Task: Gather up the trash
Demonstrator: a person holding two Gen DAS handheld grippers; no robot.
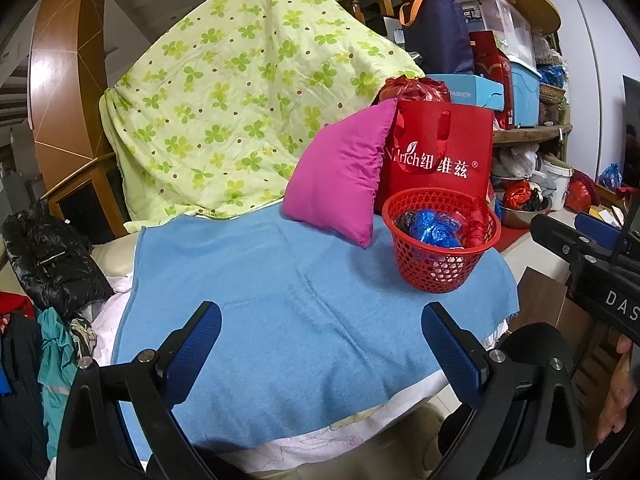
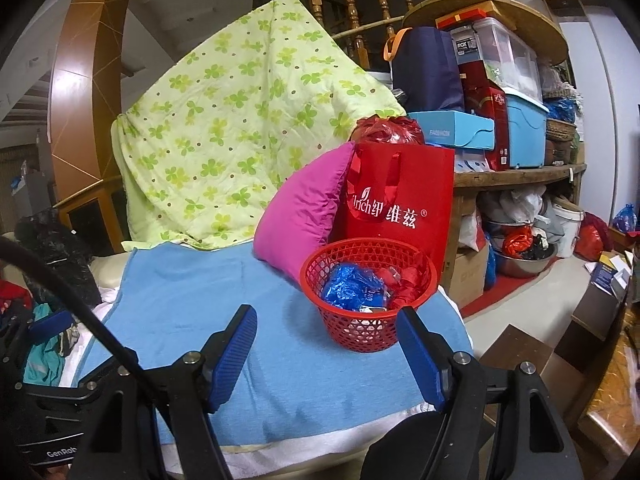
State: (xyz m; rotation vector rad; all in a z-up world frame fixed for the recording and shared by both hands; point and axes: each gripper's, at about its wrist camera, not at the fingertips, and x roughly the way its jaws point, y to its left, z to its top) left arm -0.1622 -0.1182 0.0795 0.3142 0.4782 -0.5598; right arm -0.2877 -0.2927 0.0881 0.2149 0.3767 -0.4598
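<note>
A red plastic mesh basket (image 1: 440, 268) stands on a blue towel (image 1: 280, 312) at its right side; it also shows in the right wrist view (image 2: 360, 330). Crumpled blue wrappers (image 1: 434, 230) and red wrappers (image 1: 478, 226) lie inside it, also visible in the right wrist view (image 2: 352, 286). My left gripper (image 1: 320, 332) is open and empty above the towel's front. My right gripper (image 2: 326, 334) is open and empty just in front of the basket. The right gripper's body shows at the right edge of the left wrist view (image 1: 592, 256).
A pink cushion (image 1: 340, 176) and a red gift bag (image 1: 440, 152) stand behind the basket. A green clover-print quilt (image 1: 240, 92) drapes behind. Cluttered shelves (image 2: 520, 168) with boxes stand to the right. Black and teal clothes (image 1: 48, 280) pile up at the left.
</note>
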